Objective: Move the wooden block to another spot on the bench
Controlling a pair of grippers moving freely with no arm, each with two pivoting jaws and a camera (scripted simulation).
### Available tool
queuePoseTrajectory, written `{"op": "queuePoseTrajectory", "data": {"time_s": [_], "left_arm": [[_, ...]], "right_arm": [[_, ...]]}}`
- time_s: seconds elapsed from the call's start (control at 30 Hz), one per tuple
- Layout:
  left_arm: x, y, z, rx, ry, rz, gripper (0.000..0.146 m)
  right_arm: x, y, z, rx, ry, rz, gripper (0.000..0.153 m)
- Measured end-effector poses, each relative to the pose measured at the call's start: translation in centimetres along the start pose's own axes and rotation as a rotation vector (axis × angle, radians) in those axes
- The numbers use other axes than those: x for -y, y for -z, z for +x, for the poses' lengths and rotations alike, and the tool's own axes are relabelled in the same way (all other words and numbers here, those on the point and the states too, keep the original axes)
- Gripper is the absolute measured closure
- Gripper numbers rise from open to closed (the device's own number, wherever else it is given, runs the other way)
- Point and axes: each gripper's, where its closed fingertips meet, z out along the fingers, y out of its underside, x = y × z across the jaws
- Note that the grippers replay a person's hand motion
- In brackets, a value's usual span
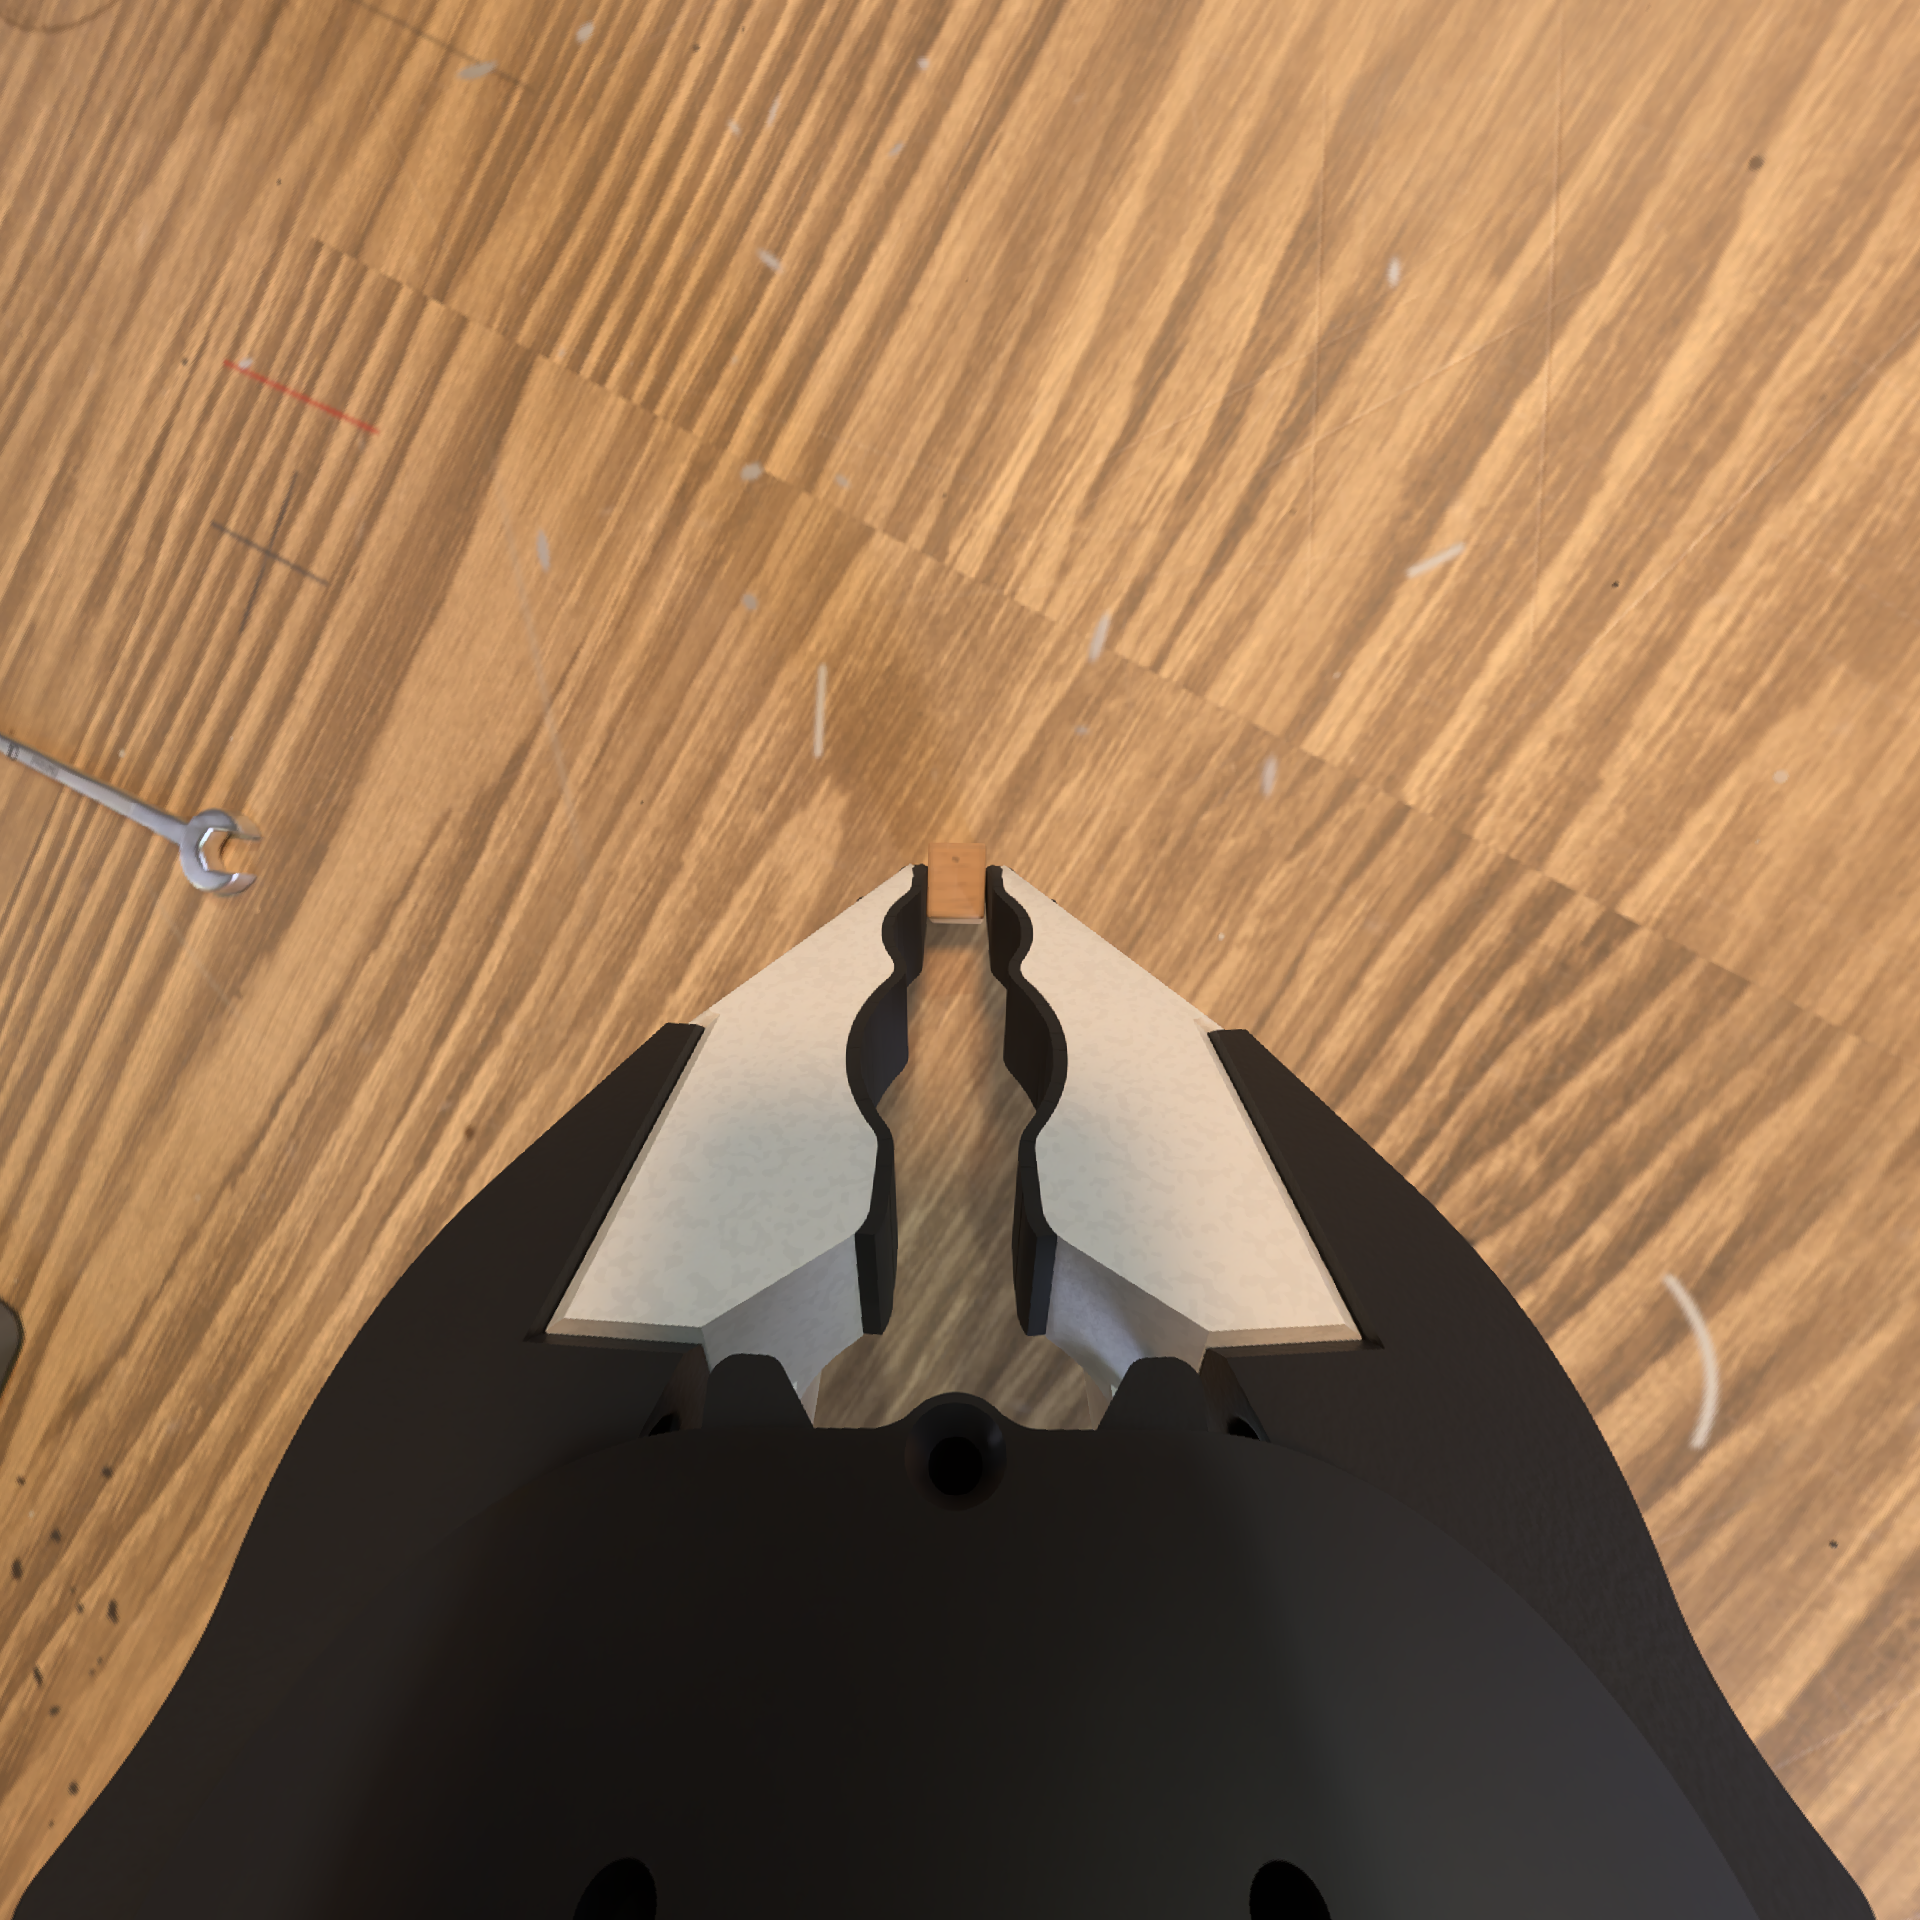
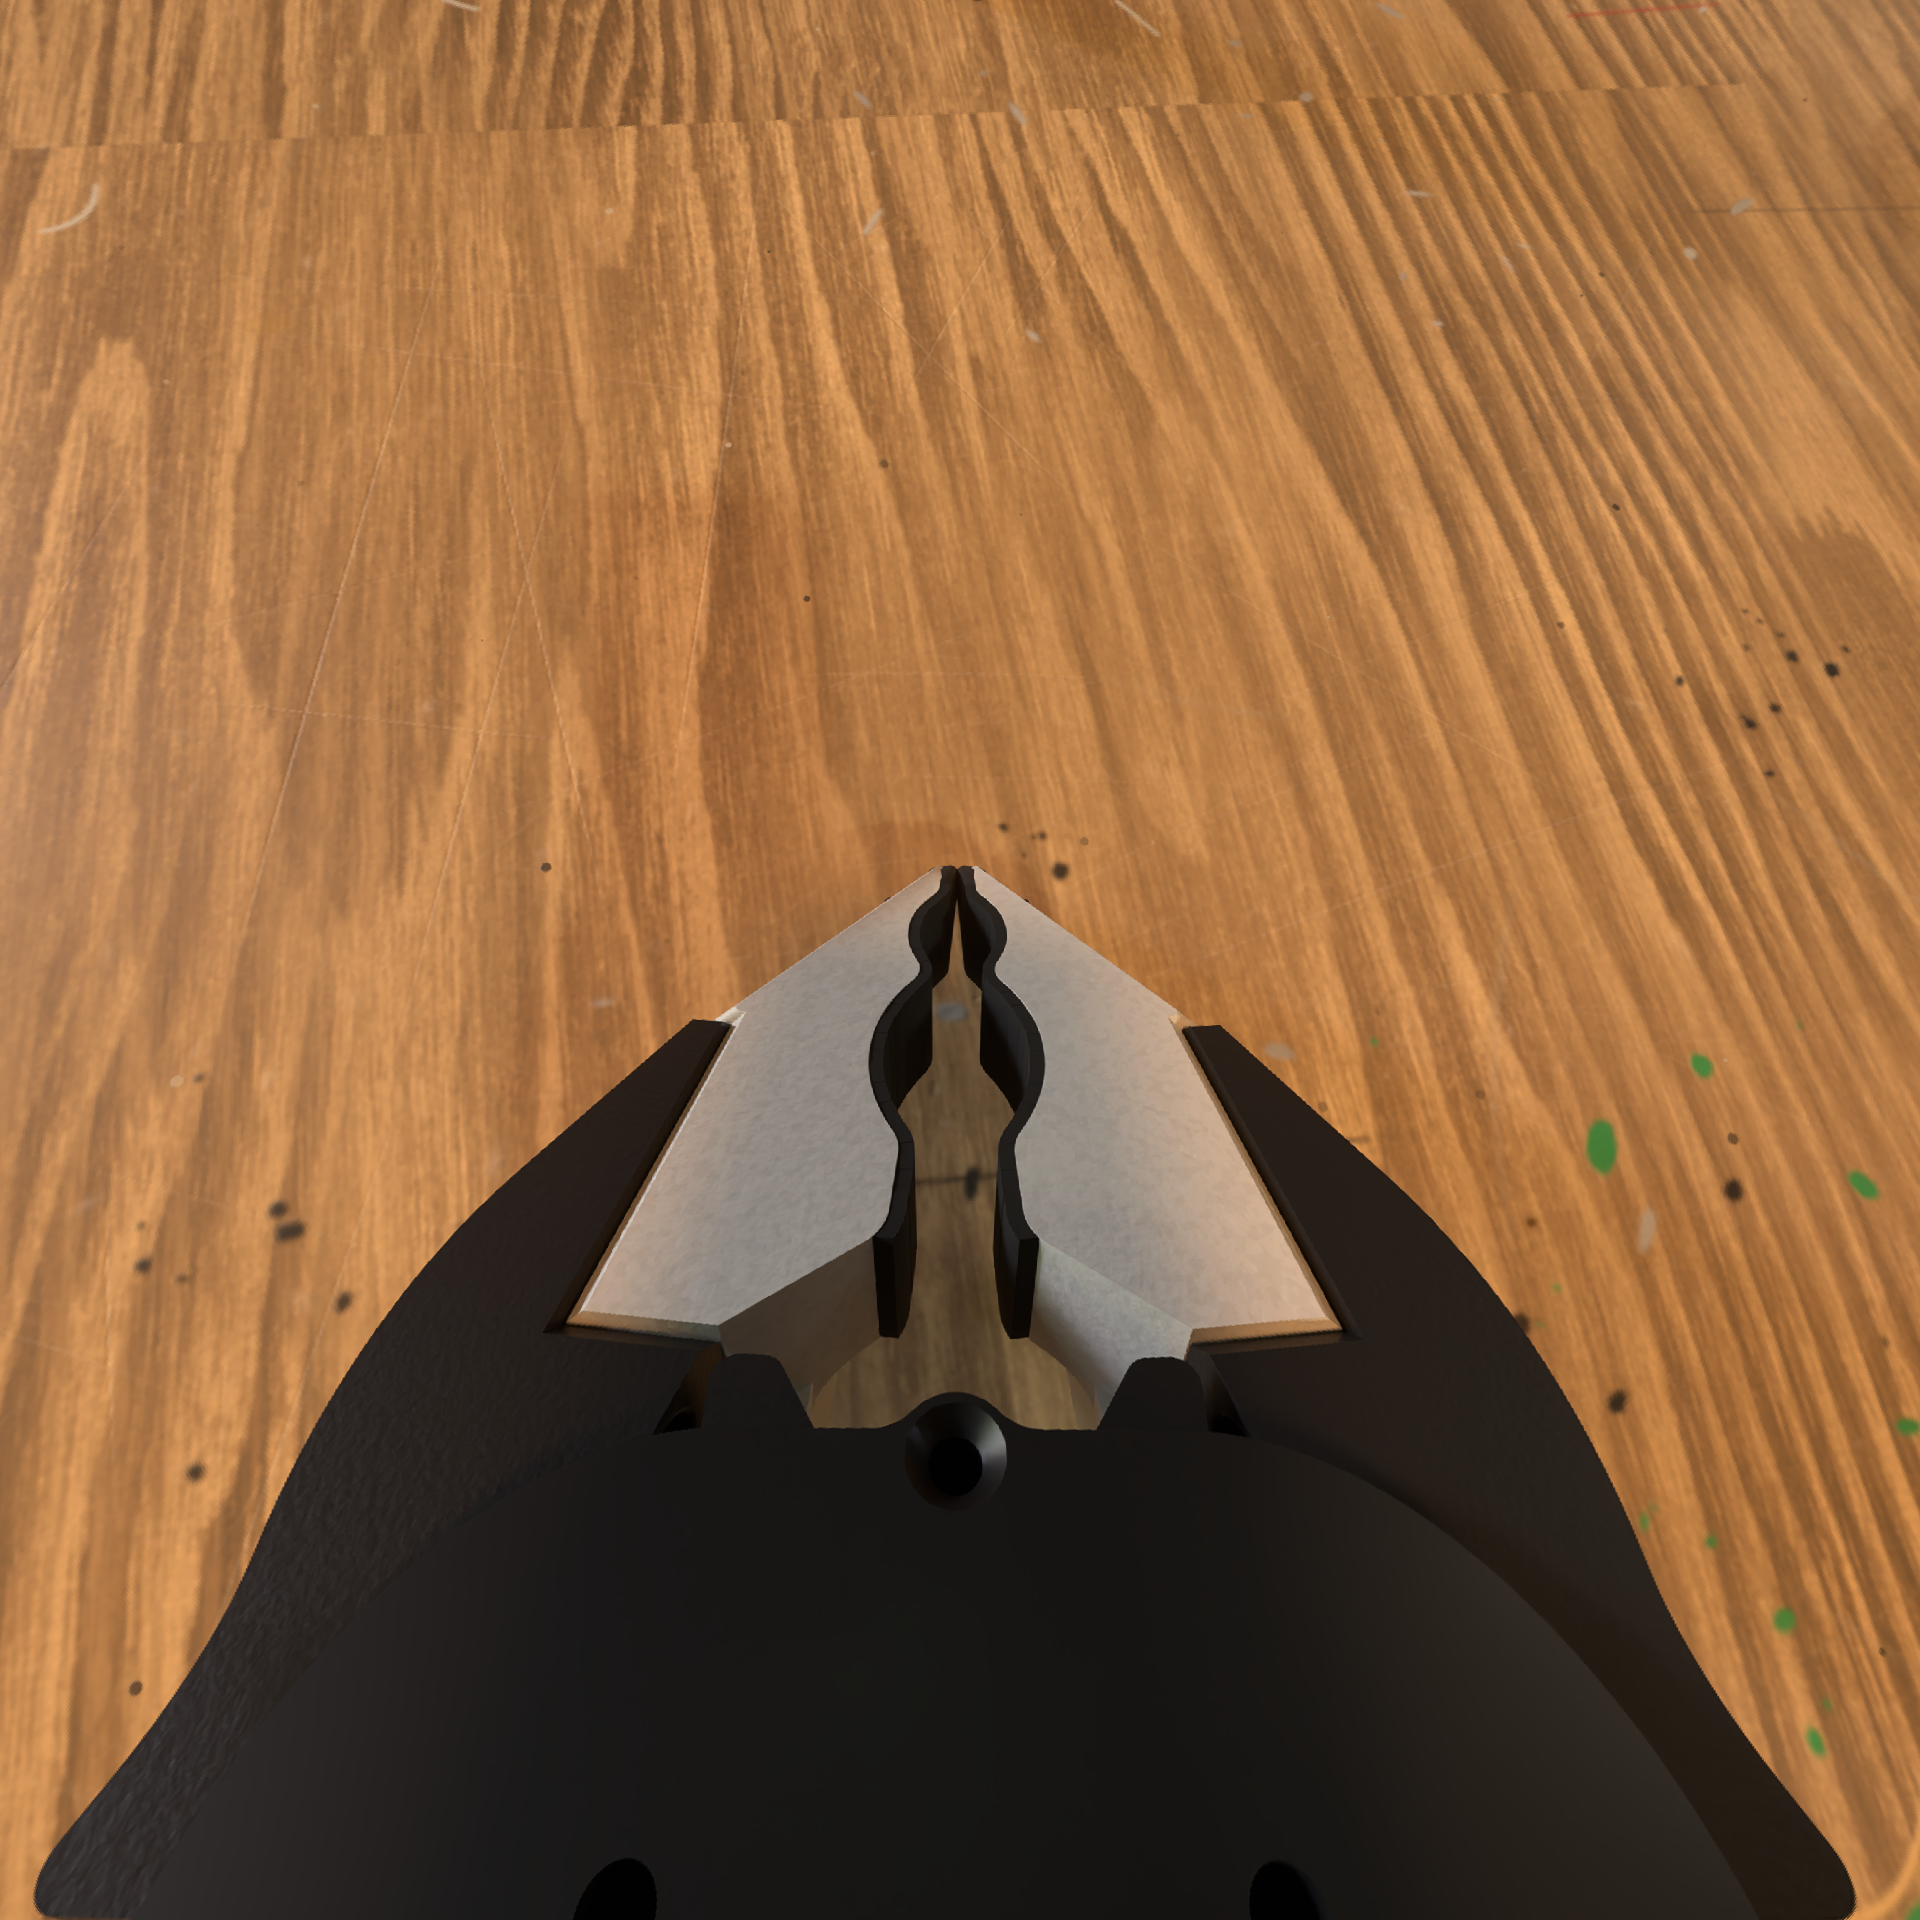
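Observation:
A small wooden block [image 1: 955, 881] sits between the fingertips of my left gripper [image 1: 956, 896], which is shut on it above the wooden bench [image 1: 1247, 416]. The block's far end sticks out just past the tips. I cannot tell if the block touches the bench. My right gripper [image 2: 956, 883] is shut and empty, its tips together, low over the bench [image 2: 935, 468]. The block does not show in the right wrist view.
A silver open-end wrench [image 1: 156, 810] lies on the bench at the far left of the left wrist view. A dark object [image 1: 8, 1351] pokes in at the left edge. Paint specks and scratches mark the bench in both views.

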Motion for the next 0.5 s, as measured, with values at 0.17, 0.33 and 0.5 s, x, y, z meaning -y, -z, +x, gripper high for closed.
{"op": "queuePoseTrajectory", "data": {"time_s": [0.17,0.33,0.5], "left_arm": [[1.8,0.1,0.4,0.006,-0.007,0.043,0.136],[7.4,1.7,3.5,-0.068,-0.026,0.221,0.136],[12.7,0.9,9.6,-0.214,-0.069,0.293,0.136]], "right_arm": [[0.0,0.0,0.0,-0.001,0.001,0.0,0.153],[0.0,0.0,0.0,-0.005,0.006,0.0,0.153],[0.0,0.0,0.0,-0.003,0.005,0.0,0.148]]}}
